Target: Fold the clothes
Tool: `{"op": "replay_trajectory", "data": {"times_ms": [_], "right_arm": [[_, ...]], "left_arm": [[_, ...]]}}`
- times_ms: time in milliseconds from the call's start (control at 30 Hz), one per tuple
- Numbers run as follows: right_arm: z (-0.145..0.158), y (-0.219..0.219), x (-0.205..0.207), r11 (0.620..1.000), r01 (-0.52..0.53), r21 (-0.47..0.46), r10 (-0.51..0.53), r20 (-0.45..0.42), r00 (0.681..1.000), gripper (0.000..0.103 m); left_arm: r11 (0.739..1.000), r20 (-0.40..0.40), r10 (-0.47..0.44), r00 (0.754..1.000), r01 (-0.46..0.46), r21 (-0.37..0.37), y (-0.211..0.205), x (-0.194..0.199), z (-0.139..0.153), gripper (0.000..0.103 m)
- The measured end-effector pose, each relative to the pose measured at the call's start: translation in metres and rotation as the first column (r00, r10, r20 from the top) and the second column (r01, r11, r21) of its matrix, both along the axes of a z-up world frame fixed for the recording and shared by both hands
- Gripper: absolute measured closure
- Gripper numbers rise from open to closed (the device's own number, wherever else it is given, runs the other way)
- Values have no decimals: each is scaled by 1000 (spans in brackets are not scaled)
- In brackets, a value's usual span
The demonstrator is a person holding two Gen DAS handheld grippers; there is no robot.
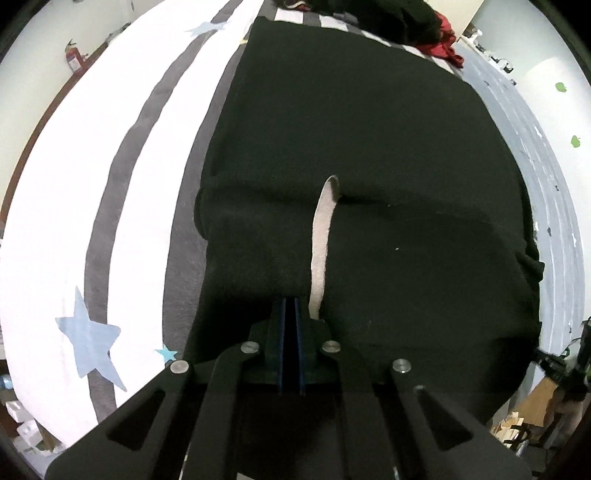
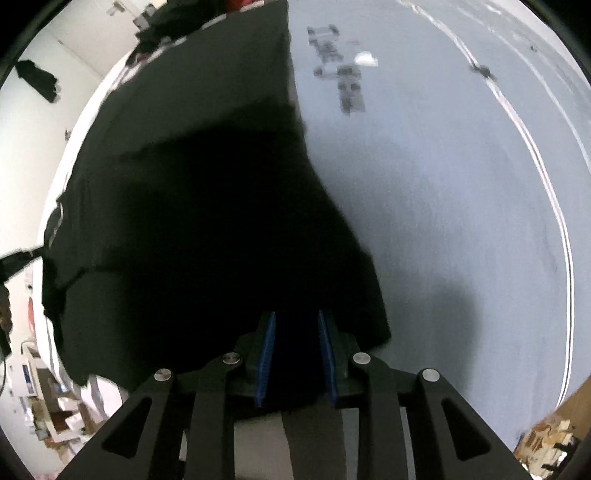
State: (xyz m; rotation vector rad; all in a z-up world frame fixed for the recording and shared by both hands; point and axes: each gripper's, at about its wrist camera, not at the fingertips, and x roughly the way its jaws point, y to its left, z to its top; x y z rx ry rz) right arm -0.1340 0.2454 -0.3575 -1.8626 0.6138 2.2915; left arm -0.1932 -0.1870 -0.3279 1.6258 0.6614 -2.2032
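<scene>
A large black garment (image 1: 369,147) lies spread on the bed, its near part folded over with a pale grey inner strip (image 1: 321,243) showing. My left gripper (image 1: 291,306) is shut on the near edge of the black garment. In the right wrist view the same black garment (image 2: 184,184) fills the left half. My right gripper (image 2: 295,325) stands partly open with the garment's near edge between its blue pads (image 2: 267,354); it looks loose around the cloth.
The bed cover is white with grey stripes and pale blue stars (image 1: 88,339) on the left and plain grey-blue (image 2: 443,184) on the right. A pile of dark and red clothes (image 1: 436,33) lies at the far end. Boxes and clutter (image 2: 55,406) sit beside the bed.
</scene>
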Motion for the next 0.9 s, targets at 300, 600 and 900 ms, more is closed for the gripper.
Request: {"op": "replay_trajectory", "data": {"times_ms": [300, 600, 900], "right_arm": [[38, 26, 6, 993, 101, 62, -92, -136, 986, 71], [-4, 53, -10, 1000, 20, -15, -21, -90, 996, 62], [0, 47, 5, 998, 9, -55, -14, -91, 996, 97]], "left_arm": [[1000, -17, 11, 1000, -12, -19, 9, -10, 25, 103], [996, 9, 33, 999, -34, 80, -10, -28, 4, 101], [999, 118, -9, 993, 5, 38, 11, -56, -40, 47]]}}
